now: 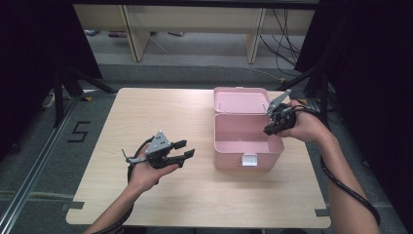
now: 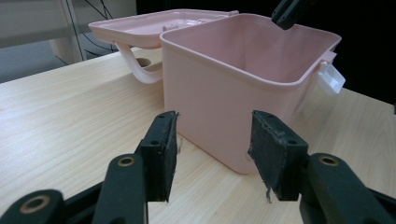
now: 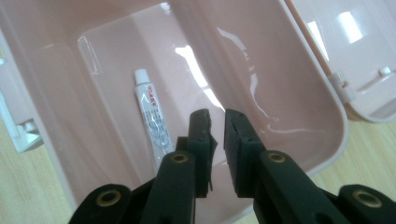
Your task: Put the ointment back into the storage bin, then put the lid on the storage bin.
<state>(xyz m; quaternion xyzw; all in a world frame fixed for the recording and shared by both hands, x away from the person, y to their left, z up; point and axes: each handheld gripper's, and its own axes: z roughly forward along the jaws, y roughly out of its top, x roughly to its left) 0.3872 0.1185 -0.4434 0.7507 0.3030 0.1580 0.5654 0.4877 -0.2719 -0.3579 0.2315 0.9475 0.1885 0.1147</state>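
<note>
An open pink plastic box (image 1: pixel 247 141) with its hinged lid (image 1: pixel 240 100) laid back stands on the pale wooden worktop (image 1: pixel 146 117). A small white tube (image 3: pixel 152 116) lies flat on its floor. The right gripper (image 3: pixel 215 122) hovers above the box's inside, fingers narrowly parted, grasping nothing. The left gripper (image 1: pixel 182 149) rests left of the box, apart from it, fingers released and empty.

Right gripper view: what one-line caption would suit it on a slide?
Right gripper, jaws nearly closed and empty, poised over the open pink box with a small white tube lying on its floor.
</note>
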